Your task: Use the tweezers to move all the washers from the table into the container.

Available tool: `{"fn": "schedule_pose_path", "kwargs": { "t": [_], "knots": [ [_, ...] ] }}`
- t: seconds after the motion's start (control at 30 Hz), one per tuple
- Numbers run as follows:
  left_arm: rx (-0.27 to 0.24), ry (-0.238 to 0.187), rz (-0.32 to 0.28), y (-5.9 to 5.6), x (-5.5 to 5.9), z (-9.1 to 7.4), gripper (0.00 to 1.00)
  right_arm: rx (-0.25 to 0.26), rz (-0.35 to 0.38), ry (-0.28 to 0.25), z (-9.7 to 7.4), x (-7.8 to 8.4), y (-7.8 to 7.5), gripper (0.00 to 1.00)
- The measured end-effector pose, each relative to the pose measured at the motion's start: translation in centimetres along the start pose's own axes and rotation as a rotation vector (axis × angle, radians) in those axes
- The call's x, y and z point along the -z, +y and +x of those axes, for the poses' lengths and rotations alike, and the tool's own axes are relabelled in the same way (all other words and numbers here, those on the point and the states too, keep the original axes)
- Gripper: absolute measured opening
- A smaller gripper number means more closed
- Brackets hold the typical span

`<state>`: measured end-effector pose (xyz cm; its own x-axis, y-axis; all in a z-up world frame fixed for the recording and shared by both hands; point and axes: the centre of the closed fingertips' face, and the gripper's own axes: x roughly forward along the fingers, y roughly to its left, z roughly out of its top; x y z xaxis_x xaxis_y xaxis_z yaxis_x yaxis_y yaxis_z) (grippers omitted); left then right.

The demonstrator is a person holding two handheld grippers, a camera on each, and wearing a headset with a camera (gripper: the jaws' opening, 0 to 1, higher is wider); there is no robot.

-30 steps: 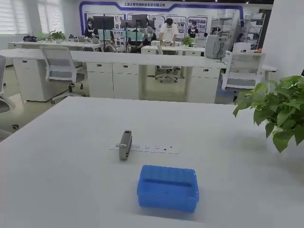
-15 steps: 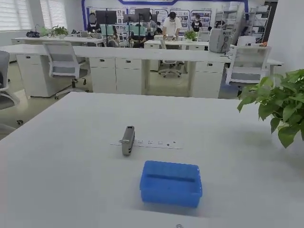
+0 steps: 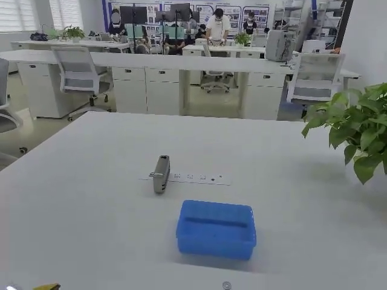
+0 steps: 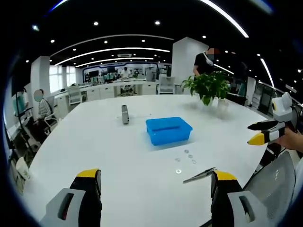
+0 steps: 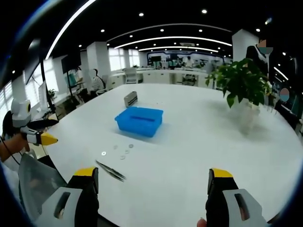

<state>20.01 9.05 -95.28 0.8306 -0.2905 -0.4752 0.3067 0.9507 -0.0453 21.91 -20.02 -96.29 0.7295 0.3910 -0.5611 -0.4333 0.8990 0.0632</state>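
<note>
The head camera has dipped, bringing one washer (image 3: 226, 285) into sight near the worktop's (image 3: 91, 199) near edge, in front of the blue container (image 3: 216, 228). The tweezers (image 4: 200, 175) lie untouched beside the washers (image 4: 185, 157). The left gripper (image 4: 155, 175) and right gripper (image 5: 151, 173) hover with fingers spread wide and empty, so lifting the tweezers likely comes first.

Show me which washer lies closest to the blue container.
This washer, at the container-side edge of the loose cluster. It lies nearest the blue container; the other washers sit farther back, toward the tweezers.
</note>
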Motion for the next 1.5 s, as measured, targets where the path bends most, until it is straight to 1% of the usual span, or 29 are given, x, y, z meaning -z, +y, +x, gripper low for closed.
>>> {"fn": "schedule_pose_path", "kwargs": {
  "t": [0.07, 0.13, 0.2, 0.27, 0.33, 0.47, 0.67, 0.77, 0.87, 0.97, 1.0, 1.13, 1.2, 1.23, 1.4, 1.43, 1.47, 1.5],
  "knots": [
    [0.003, 0.002, 0.001, 0.0, 0.0, 0.2, 0.99, -0.003, 0.002, 0.006, 0.2, 0.1, 0.0, 0.95],
    [0.004, -0.013, 0.006, 0.0, -0.3, 0.3, 0.99, -0.007, 0.001, 0.015, 0.3, 0.2, 0.0, 0.94],
    [0.010, -0.024, 0.007, -0.2, -0.4, 0.5, 0.99, -0.010, -0.008, 0.017, 0.4, 0.2, 0.1, 0.94],
    [0.025, -0.024, 0.010, -0.5, -0.4, 0.8, 0.97, -0.008, -0.017, 0.025, 0.5, 0.2, 0.1, 0.94],
    [0.041, -0.005, 0.024, -0.7, -0.1, 1.1, 0.91, -0.008, -0.020, 0.032, 0.7, 0.3, 0.1, 0.94],
    [0.053, 0.020, 0.055, -0.9, 0.3, 1.8, 0.92, -0.009, -0.027, 0.041, 0.9, 0.4, 0.1, 0.94],
    [0.093, 0.044, 0.073, -1.2, 0.6, 2.6, 0.90, -0.006, -0.019, 0.052, 1.5, 0.8, -0.2, 0.94],
    [0.122, 0.068, 0.113, -1.5, 0.9, 3.1, 0.89, -0.009, -0.024, 0.067, 1.8, 1.1, -0.2, 0.94],
    [0.157, 0.088, 0.150, -1.8, 1.0, 3.7, 0.85, -0.015, -0.031, 0.076, 1.9, 1.3, -0.1, 0.93],
    [0.189, 0.109, 0.180, -2.3, 1.1, 4.4, 0.77, -0.029, -0.031, 0.078, 2.0, 1.3, 0.1, 0.92],
    [0.208, 0.112, 0.196, -2.6, 1.2, 4.6, 0.73, -0.034, -0.027, 0.077, 2.0, 1.3, 0.1, 0.92],
    [0.242, 0.145, 0.244, -3.5, 1.8, 5.7, 0.69, -0.045, -0.022, 0.085, 2.1, 1.6, 0.4, 0.92],
    [0.271, 0.155, 0.273, -4.1, 2.2, 6.1, 0.67, -0.045, -0.030, 0.093, 2.1, 1.8, 0.5, 0.91],
    [0.291, 0.173, 0.293, -4.4, 2.6, 6.3, 0.65, -0.046, -0.034, 0.097, 2.2, 1.9, 0.5, 0.91],
    [0.375, 0.235, 0.376, -5.7, 3.7, 7.3, 0.47, -0.052, -0.040, 0.115, 2.1, 2.4, 0.7, 0.91],
    [0.386, 0.244, 0.385, -5.9, 3.9, 7.5, 0.44, -0.052, -0.041, 0.116, 2.1, 2.5, 0.7, 0.91],
    [0.412, 0.268, 0.397, -6.2, 4.4, 7.8, 0.39, -0.053, -0.041, 0.119, 2.1, 2.6, 0.7, 0.91],
    [0.427, 0.280, 0.400, -6.4, 4.7, 8.0, 0.36, -0.054, -0.040, 0.121, 2.1, 2.7, 0.7, 0.91]
  ]
}}
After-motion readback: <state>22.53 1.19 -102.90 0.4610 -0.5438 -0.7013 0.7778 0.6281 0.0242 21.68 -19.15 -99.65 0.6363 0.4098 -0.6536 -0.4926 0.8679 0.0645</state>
